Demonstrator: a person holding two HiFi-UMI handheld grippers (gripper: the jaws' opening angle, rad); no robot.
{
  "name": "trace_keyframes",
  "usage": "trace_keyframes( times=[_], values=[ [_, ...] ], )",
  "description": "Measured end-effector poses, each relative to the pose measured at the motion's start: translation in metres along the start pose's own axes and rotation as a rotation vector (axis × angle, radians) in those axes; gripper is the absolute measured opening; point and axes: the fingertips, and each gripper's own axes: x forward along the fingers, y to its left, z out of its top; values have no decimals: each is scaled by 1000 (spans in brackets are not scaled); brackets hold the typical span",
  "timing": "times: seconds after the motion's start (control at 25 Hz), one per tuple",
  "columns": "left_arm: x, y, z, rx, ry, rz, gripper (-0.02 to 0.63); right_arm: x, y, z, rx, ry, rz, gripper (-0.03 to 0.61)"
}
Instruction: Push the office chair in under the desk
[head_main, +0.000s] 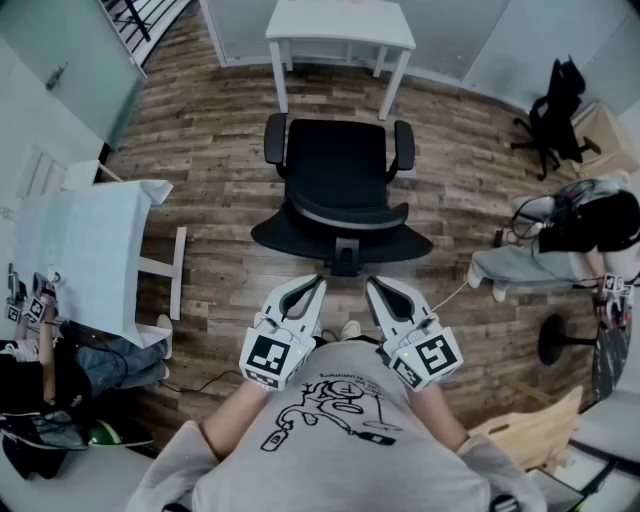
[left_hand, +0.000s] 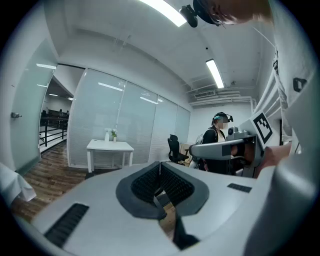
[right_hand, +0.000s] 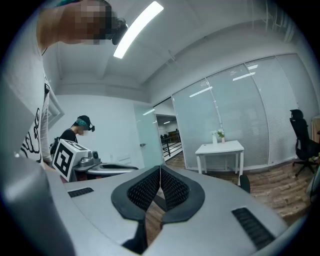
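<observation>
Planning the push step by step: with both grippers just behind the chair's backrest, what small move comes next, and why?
Probably ease both grippers forward until they meet the backrest. The office chair stands out in front of the desk, backrest toward the person; the left gripper and right gripper, both shut and empty, appear just short of it.

You stand in an office. A white desk sits against frosted glass partition walls, with a small plant on its top. A black office chair stands just in front of the desk, and a second black office chair is off to the desk's right. A white table is to its left. A plank floor spreads out from the desk, and strip lights run along the ceiling above.
</observation>
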Motion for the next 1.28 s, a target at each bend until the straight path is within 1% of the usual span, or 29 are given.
trace_keyframes(
  times=[0.16, 0.28, 0.36, 0.44, 0.52, 0.6, 0.84, 0.92, 1.0, 1.04, 1.12, 1.2, 1.28],
  values=[
    [1, 0, -1, 16, -2, -2, 9, -1, 0, -3, -5, 11, -8, 37],
    [3, 5, -7, 40, 32, -7, 11, 1, -2, -4, -29, 17, -15, 38],
    [6, 10, -13, 51, 52, -8, 11, 3, -5, -6, -62, 23, -16, 38],
    [11, 16, -22, 80, 71, -3, 11, 6, -11, -14, -126, 45, -13, 40],
    [16, 23, -35, 154, 113, 3, 20, 10, -20, -28, -221, 91, -17, 41],
    [21, 29, -52, 253, 171, 1, 74, 13, -30, -42, -308, 144, -25, 41],
    [41, 51, -108, 516, 343, -26, 112, 22, -59, -87, -514, 321, -22, 52],
    [48, 60, -126, 605, 408, -44, 133, 27, -67, -104, -586, 386, -4, 86],
    [56, 70, -148, 717, 485, -66, 158, 31, -77, -119, -641, 444, 11, 125],
    [60, 75, -159, 780, 522, -75, 178, 33, -82, -126, -662, 469, 17, 130],
    [67, 87, -180, 893, 586, -89, 195, 36, -93, -141, -703, 525, 32, 147],
    [72, 97, -199, 957, 639, -107, 207, 38, -104, -160, -747, 589, 44, 159],
    [76, 105, -216, 991, 682, -131, 219, 40, -114, -181, -791, 652, 56, 170]
  ],
)
